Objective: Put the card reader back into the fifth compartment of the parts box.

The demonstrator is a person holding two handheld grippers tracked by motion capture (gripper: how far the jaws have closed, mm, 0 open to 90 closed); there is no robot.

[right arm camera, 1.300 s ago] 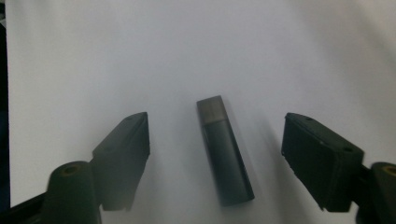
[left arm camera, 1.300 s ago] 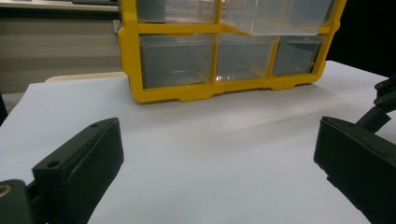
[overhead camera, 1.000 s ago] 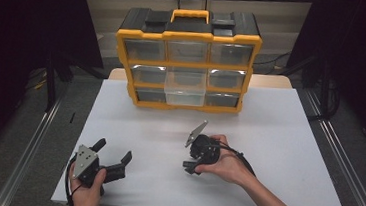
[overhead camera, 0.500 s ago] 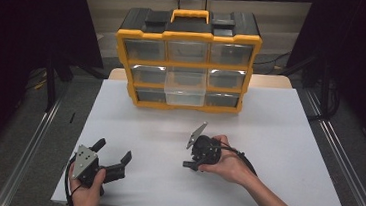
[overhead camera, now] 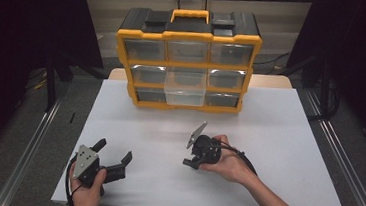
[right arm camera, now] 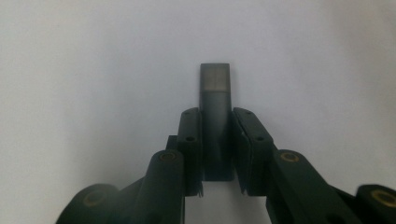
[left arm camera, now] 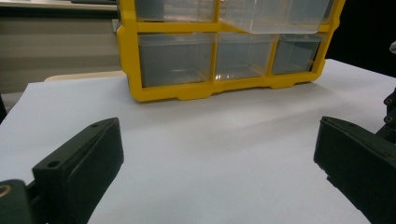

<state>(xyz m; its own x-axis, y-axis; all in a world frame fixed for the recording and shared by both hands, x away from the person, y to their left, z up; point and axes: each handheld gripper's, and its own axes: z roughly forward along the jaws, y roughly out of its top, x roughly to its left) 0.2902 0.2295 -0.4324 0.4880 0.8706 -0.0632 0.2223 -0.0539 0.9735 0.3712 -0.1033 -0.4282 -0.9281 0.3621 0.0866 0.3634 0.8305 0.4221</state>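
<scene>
Left hand: low at the near-left corner of the table, wrapped round its tool; cable looping below it.
Left gripper: lying just over the white sheet, jaws spread wide, nothing between them; grey three-cornered plate on top; in the left gripper view the two black jaws stand far apart at the frame's lower corners, bare sheet between, pointing toward the cabinet.
Table: white top, set on a pale wooden board whose edge shows behind the cabinet.
Drawer cabinet: yellow frame, black top with a yellow handle, three rows of clear drawers; upright at the far middle of the table; the middle drawer stands pulled out toward the person.
Dark block: small, flat, dark grey with a lighter tip; clamped between the right jaws, its end sticking out past them over the sheet.
Right gripper: near the table's centre, pointed down and to the left; jaws have just been closing and now pinch the dark block from both sides.
Right hand: gripping the tool from the right; forearm running off toward the near-right corner.
</scene>
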